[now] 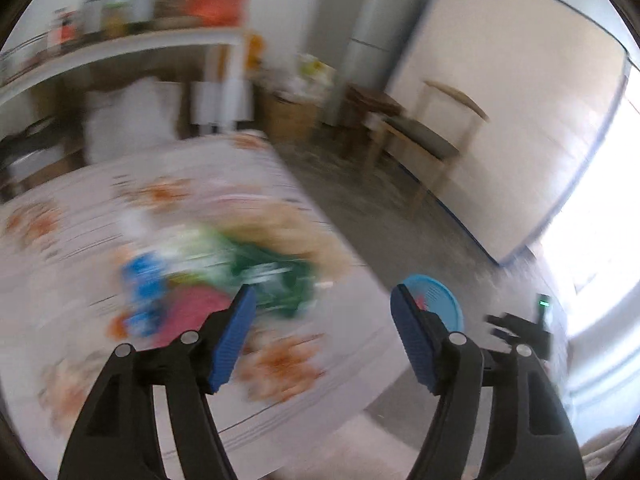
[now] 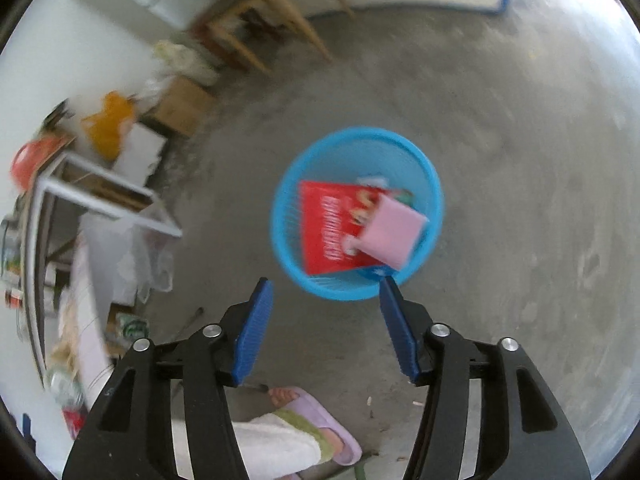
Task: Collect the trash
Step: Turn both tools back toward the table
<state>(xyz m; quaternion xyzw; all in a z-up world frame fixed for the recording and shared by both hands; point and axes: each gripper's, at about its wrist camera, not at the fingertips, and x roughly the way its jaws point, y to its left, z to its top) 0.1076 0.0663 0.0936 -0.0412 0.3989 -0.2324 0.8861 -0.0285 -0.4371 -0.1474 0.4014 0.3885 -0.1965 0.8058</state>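
Stretching grey and bare across the right wrist view: concrete floor (image 2: 500, 160). Standing far across it by the wall, a wooden chair (image 1: 428, 136). Lying near left, a flowered tablecloth (image 1: 168, 196) under a blurred heap of wrappers (image 1: 224, 272). Sitting mid-floor, a blue basket (image 2: 288, 216) holding a red packet (image 2: 328, 224) and pink piece (image 2: 394, 232). Hovering above, right gripper (image 2: 326, 328), jaws apart and empty; left gripper (image 1: 322, 336) likewise gaping, gripping nothing. Showing below, a slippered foot (image 2: 316, 420).
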